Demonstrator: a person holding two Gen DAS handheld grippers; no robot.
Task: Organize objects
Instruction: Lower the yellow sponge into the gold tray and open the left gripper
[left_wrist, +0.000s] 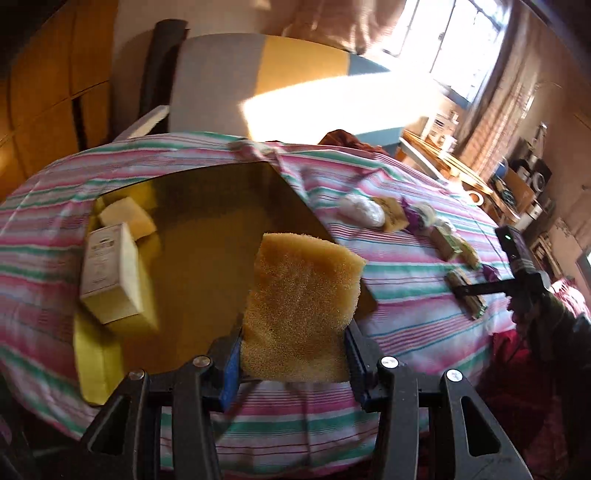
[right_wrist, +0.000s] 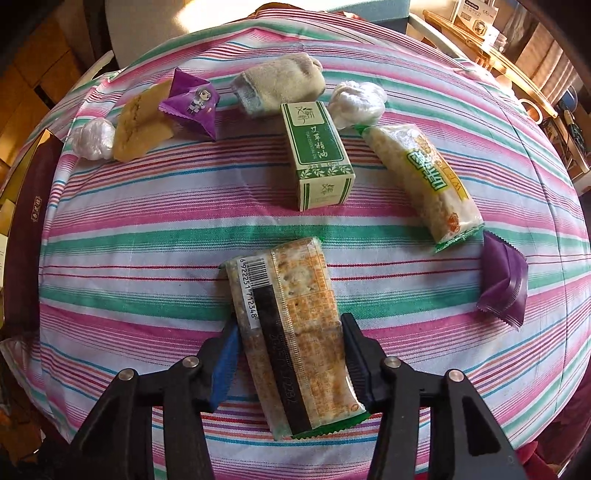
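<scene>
My left gripper (left_wrist: 293, 328) is shut on a yellow sponge (left_wrist: 303, 295), held upright above an open box with a yellow lining (left_wrist: 207, 221). A white carton (left_wrist: 110, 269) and a pale sponge (left_wrist: 129, 218) lie inside that box. My right gripper (right_wrist: 290, 325) points down at the striped cloth (right_wrist: 147, 229). Its pads press both sides of a clear cracker pack (right_wrist: 291, 314) that lies flat. The right gripper (left_wrist: 467, 291) also shows at the far right of the left wrist view, low over the cloth.
Beyond the cracker pack lie a green carton (right_wrist: 317, 158), a second snack bar (right_wrist: 424, 184), two purple sachets (right_wrist: 192, 101) (right_wrist: 502, 277), a rolled cloth (right_wrist: 280, 88), white crumpled wraps (right_wrist: 356, 101) and a yellow sponge piece (right_wrist: 142, 123). A dark box lid (right_wrist: 22, 229) flanks the left edge.
</scene>
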